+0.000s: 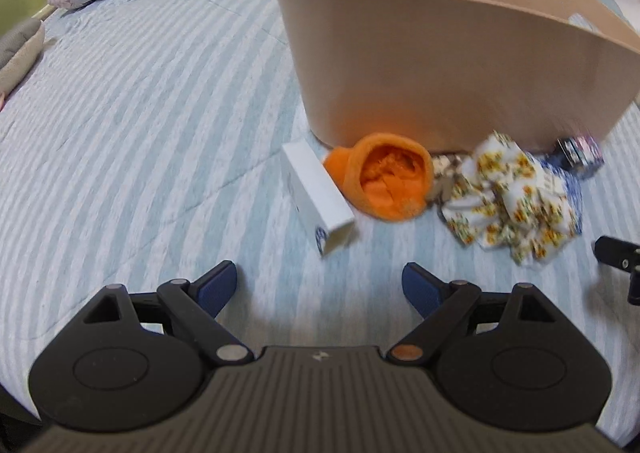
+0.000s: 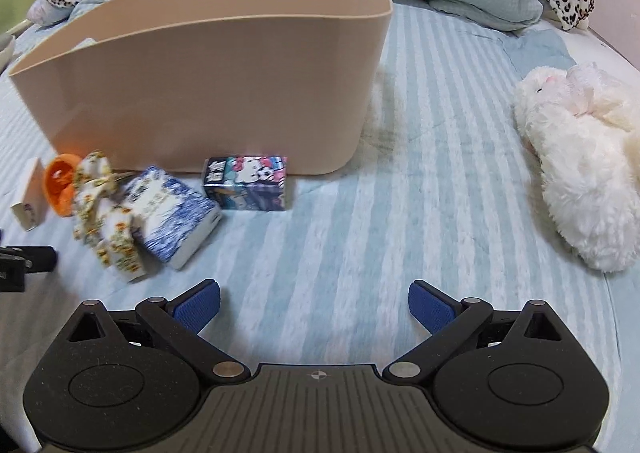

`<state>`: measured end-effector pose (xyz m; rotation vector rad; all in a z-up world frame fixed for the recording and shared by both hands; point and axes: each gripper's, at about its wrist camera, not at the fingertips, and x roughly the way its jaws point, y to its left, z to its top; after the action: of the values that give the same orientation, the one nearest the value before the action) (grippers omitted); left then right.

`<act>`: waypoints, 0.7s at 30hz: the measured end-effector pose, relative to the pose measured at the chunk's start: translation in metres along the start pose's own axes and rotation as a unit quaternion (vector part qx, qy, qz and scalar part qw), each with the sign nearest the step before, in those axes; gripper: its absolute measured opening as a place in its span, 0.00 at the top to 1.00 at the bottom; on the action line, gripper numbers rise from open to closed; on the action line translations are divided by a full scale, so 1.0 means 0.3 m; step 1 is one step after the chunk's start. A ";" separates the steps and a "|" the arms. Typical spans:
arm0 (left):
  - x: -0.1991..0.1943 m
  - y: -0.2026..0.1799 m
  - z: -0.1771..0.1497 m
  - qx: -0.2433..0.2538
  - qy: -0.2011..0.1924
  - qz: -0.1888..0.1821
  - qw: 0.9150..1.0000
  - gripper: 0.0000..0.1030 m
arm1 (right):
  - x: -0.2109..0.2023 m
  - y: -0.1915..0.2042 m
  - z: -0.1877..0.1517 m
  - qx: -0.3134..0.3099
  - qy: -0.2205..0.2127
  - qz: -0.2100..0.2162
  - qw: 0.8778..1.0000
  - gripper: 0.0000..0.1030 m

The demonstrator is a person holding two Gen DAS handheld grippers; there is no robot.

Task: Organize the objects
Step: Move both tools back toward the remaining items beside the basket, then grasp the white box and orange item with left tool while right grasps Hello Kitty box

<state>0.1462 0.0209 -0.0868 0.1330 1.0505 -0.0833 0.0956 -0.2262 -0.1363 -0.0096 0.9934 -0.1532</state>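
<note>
Both the left gripper (image 1: 319,285) and the right gripper (image 2: 314,303) are wide open and hold nothing, above the bed (image 2: 400,213), probably because the small things, like the orange hat (image 1: 384,177), lie beside the beige bin (image 2: 224,93), not yet inside.

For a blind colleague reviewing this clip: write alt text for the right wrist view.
Open, empty right tongs hover over a striped bedspread, facing a tall beige bin. In front of the bin lie a cartoon box, a blue-patterned pack, floral cloth and an orange hat; a white plush toy lies right.
</note>
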 end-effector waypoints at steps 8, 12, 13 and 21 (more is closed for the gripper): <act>0.050 0.025 0.039 -0.004 -0.033 -0.022 0.999 0.07 | 0.082 -0.003 0.022 0.010 -0.024 0.007 1.000 0.02; 0.059 0.022 0.061 -0.001 -0.052 -0.032 0.998 0.06 | 0.116 0.013 0.030 0.007 -0.035 0.017 0.999 0.02; 0.059 0.020 0.067 -0.002 -0.056 -0.033 0.998 0.06 | 0.123 0.022 0.031 0.004 -0.039 0.017 0.999 0.02; 0.067 0.014 0.110 0.006 -0.074 -0.044 0.996 0.07 | 0.161 0.067 0.058 0.001 -0.058 0.024 0.998 0.03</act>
<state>0.1850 0.0201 -0.0878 0.0905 0.9074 -0.1769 0.1386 -0.2139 -0.1687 0.0062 0.8772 -0.1086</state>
